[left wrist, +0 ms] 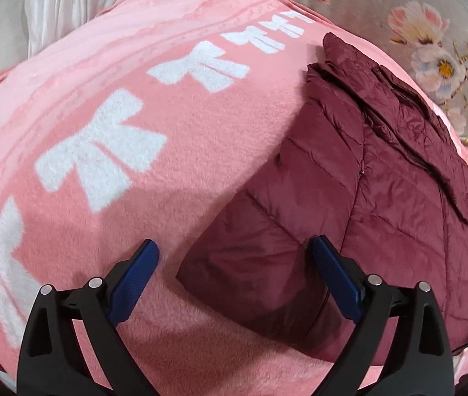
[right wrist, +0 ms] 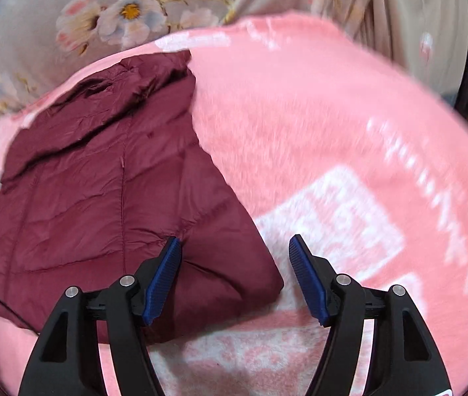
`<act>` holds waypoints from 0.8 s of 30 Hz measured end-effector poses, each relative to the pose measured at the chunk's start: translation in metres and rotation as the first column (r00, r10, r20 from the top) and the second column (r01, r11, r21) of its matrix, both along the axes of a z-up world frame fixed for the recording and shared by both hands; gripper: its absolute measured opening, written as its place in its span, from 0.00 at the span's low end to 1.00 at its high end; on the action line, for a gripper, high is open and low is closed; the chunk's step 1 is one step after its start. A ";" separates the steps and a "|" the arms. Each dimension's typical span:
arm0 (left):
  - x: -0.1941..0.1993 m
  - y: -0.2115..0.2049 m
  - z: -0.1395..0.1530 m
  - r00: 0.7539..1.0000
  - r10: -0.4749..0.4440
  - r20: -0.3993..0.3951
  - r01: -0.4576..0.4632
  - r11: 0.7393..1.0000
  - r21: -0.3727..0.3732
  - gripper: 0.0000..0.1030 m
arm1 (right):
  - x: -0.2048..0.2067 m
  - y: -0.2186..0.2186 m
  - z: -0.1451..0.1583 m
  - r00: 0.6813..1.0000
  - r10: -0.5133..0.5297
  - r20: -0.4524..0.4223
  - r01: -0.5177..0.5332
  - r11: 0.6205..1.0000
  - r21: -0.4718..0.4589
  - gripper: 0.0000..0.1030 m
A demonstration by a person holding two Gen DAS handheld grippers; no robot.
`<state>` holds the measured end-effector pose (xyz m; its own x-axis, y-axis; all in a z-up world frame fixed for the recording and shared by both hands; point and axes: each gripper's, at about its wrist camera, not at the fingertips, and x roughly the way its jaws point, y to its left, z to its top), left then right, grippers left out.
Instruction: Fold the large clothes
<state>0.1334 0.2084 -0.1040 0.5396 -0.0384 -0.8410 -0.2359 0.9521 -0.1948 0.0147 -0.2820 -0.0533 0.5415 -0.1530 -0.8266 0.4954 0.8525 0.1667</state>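
The left gripper (left wrist: 235, 283) hovers with its two blue-padded fingers (left wrist: 135, 283) spread wide and nothing between them; the gap frames the near corner of a dark red quilted puffer jacket (left wrist: 349, 171), with one finger over the bare blanket and the other over the jacket's padded edge. That stance suggests it is lined up to come down on the corner, though no contact with the cloth can be made out. The right gripper (right wrist: 235, 277) is likewise wide open and empty, straddling the jacket's (right wrist: 102, 181) opposite near corner from the other side, one pad above the red fabric and one above the blanket. Having a gripper at each lower corner likely lets the person lift the hem evenly and carry it over in one fold. The jacket lies flat and already compact, a sleeve or side panel apparently turned in over the body, with creased layers stacked along its far edge; so the folding seems partly done. It rests on a fluffy pink blanket (left wrist: 168, 171) patterned with white bows (left wrist: 102, 151), which gives a broad soft working surface. Beyond the blanket's far edge is grey bedding printed with pale flowers (left wrist: 432, 59), and a bit of white cloth (left wrist: 55, 10) at one corner.
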 end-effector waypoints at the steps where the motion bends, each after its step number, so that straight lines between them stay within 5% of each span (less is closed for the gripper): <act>1: -0.001 -0.003 0.001 1.000 -0.011 0.003 0.011 1.000 0.004 0.73 | -0.001 -0.003 -0.003 1.000 -0.002 0.003 0.002 1.000 0.024 0.63; 2: -0.002 -0.006 0.004 0.999 -0.034 0.012 0.034 0.999 -0.008 0.63 | -0.002 -0.004 -0.003 1.000 0.000 0.014 0.000 1.000 0.031 0.60; 4: -0.003 -0.011 0.009 0.996 -0.084 0.012 0.085 0.995 -0.054 0.27 | -0.003 0.001 -0.001 0.998 0.041 0.041 -0.043 0.998 0.054 0.16; 6: -0.006 -0.013 0.015 0.994 -0.105 0.018 0.106 0.992 -0.073 0.10 | -0.006 0.007 0.007 0.996 0.057 0.073 -0.062 0.996 0.064 0.06; 16: -0.069 0.004 0.077 0.971 -0.179 0.157 0.197 0.974 -0.111 0.04 | -0.080 0.041 0.076 0.941 0.233 0.245 -0.214 0.972 -0.102 0.04; 20: -0.119 0.020 0.117 0.949 -0.194 0.249 0.227 0.968 -0.110 0.04 | -0.130 0.062 0.109 0.881 0.377 0.286 -0.315 0.918 -0.241 0.04; 24: -0.147 0.029 0.173 0.905 -0.189 0.381 0.237 0.968 -0.081 0.04 | -0.155 0.071 0.155 0.831 0.421 0.364 -0.299 0.890 -0.346 0.04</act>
<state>-0.0133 0.2371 0.0689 0.7767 -0.2772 -0.5656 0.0811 0.9345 -0.3466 -0.1398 -0.2105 0.1019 0.8836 -0.0558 -0.4649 0.0787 0.9964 0.0300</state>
